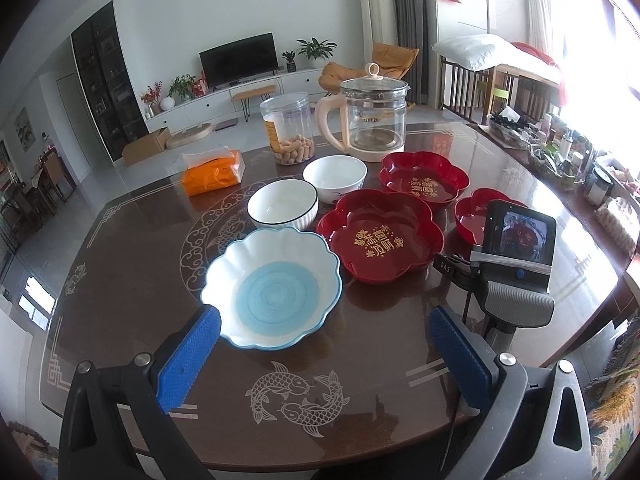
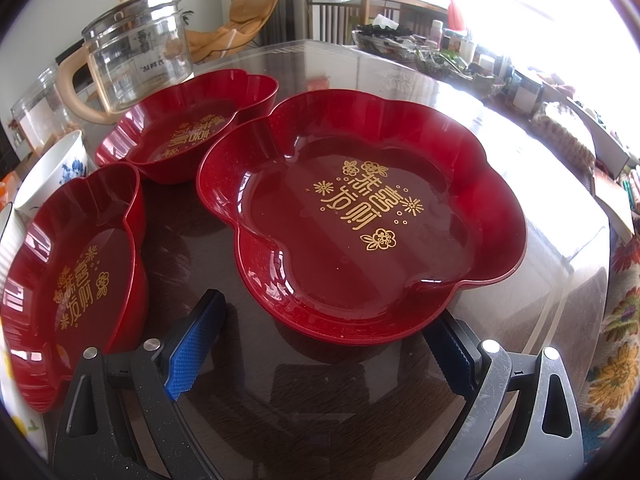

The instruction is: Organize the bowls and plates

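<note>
Right hand-held gripper [image 2: 320, 344] is wide open & empty w/ the nearest red plate [image 2: 360, 216] on the table [image 2: 520, 128] just ahead, left hand-held gripper [image 1: 324, 340] also wide by the blue bowl [image 1: 272, 288]; I'd pinch the near rim squarely, lift level.

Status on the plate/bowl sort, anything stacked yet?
Nothing stacked: three red plates, nearest, lie apart on the table; the blue bowl and two white bowls, nearest, also sit singly. In hand: nothing. The left gripper is open by the blue bowl; the right gripper is open at the nearest red plate. All stacking remains.
</note>
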A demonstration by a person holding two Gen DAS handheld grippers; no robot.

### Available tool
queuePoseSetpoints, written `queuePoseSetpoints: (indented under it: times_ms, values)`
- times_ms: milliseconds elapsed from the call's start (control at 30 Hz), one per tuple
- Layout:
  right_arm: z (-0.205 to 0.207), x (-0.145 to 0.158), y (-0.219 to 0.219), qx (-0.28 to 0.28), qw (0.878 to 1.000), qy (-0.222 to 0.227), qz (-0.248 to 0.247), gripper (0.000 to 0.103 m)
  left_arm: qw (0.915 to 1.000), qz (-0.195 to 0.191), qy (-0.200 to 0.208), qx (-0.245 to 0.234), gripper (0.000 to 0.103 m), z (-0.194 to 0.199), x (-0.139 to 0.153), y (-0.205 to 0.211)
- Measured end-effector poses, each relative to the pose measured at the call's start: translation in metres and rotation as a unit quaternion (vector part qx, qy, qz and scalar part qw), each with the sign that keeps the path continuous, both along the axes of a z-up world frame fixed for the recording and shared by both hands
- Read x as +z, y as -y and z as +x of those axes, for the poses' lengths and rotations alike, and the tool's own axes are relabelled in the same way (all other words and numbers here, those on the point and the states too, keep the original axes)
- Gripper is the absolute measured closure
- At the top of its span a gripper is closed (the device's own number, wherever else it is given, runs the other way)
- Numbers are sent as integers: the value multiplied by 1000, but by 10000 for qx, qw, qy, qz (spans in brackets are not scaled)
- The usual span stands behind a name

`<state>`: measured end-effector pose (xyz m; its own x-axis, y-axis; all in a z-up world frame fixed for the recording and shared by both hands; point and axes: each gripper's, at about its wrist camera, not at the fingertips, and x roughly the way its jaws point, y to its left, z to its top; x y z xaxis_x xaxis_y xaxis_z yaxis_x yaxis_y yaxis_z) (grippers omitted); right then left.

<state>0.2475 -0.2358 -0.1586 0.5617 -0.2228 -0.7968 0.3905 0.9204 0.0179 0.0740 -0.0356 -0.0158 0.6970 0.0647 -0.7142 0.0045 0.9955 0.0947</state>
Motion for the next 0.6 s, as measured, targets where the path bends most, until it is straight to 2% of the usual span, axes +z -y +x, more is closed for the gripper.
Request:
queuePoseSetpoints:
  times_ms: [233,600]
  values:
    - [0,0,0,0,10000,0,0,6,9984,-439,-176,325,0,4,-8,-38]
    - [0,0,0,0,10000,0,0,6,9972,-589,-125,434,0,1,-8,-53]
